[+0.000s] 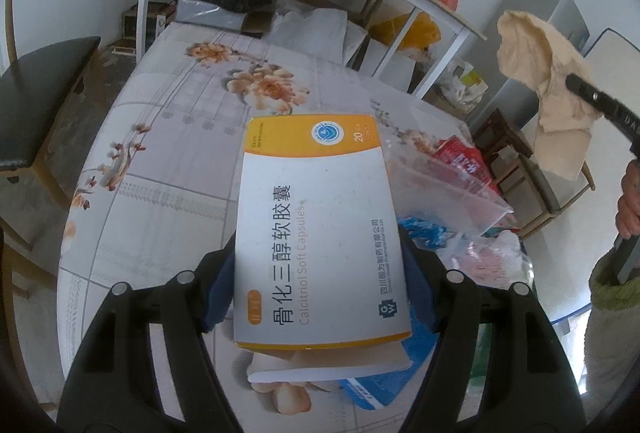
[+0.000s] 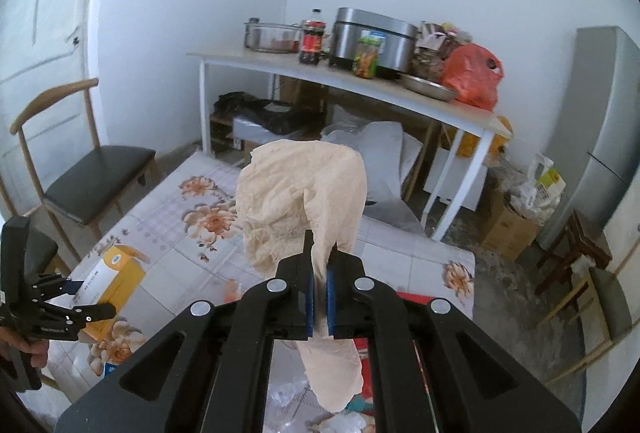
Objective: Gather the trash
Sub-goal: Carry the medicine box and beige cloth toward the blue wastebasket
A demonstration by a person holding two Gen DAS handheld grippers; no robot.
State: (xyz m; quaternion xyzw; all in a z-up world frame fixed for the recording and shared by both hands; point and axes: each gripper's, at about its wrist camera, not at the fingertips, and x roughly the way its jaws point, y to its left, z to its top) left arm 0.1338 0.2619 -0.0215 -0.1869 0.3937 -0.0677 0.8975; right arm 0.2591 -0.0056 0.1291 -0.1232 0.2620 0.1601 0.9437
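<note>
The left gripper (image 1: 320, 269) pinched a white-and-orange medicine box (image 1: 320, 225) by its long sides, blue pads on both edges, box lifted off the floral table (image 1: 160, 137) w/ its orange end pointing far. Under the box's near end lay a blue packet (image 1: 380, 385). Just right of the box stood a clear plastic bin (image 1: 452, 189), a red wrapper (image 1: 460, 157) behind it, a crumpled clear bag (image 1: 492, 257) near-right. The right gripper (image 2: 319, 285) was pressed together on a beige crumpled tissue (image 2: 296, 193), which bulged up past the fingertips and hung down below them, held in the air above the table's right side. Far back: a white side table (image 2: 360, 81) w/ a cooker (image 2: 372, 37), cola bottle (image 2: 312, 37), red bag (image 2: 472, 73). Far left, a chair (image 2: 96, 173).
</note>
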